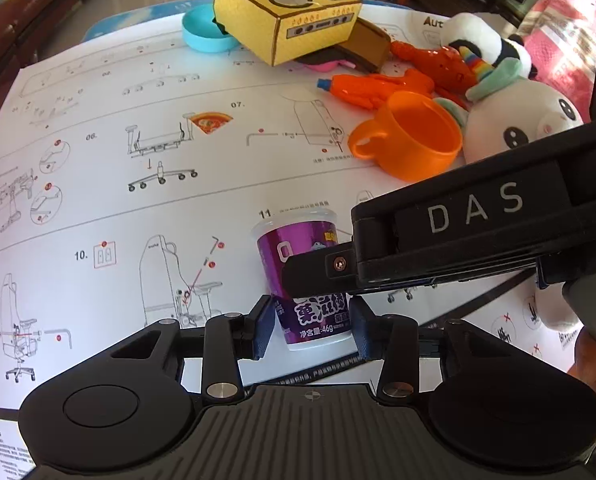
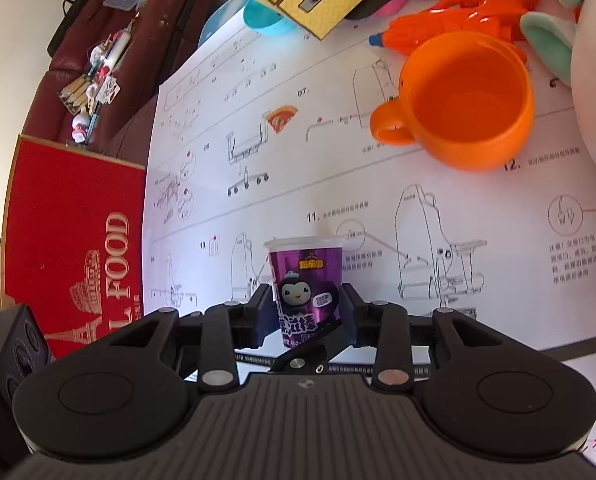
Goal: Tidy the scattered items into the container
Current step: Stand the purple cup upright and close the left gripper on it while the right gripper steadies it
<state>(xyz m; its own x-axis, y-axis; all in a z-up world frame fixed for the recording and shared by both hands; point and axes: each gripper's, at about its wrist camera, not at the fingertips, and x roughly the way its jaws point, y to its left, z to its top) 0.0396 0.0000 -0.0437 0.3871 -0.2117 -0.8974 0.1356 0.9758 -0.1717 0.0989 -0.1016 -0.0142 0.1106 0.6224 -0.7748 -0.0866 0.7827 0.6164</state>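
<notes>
Purple cup (image 1: 304,276) sits low and centre in both wrist views, upright on the instruction sheet (image 1: 138,220) — you have both grippers on it at once. Your left gripper (image 1: 312,326) brackets the cup's lower part, its pads touching or just beside the label on either side; I cannot tell for sure whether they clamp it. Your right gripper (image 2: 308,314) stands the same way in its own view, fingers close on each flank of the cup (image 2: 306,280), and again grip or mere nearness cannot be told. In the left view the right gripper's body crosses from the right edge, one finger (image 1: 318,274) lying over the cup's front.

Upper right of the left view holds an orange mug (image 1: 408,140) on its side, mouth toward you, with a white plush (image 1: 518,128) just beside it and an orange toy (image 1: 378,88) behind. A yellow box (image 1: 286,16) sits top centre, overlapping a blue dish (image 1: 202,32). A red carton (image 2: 74,248) fills the left of the right view.
</notes>
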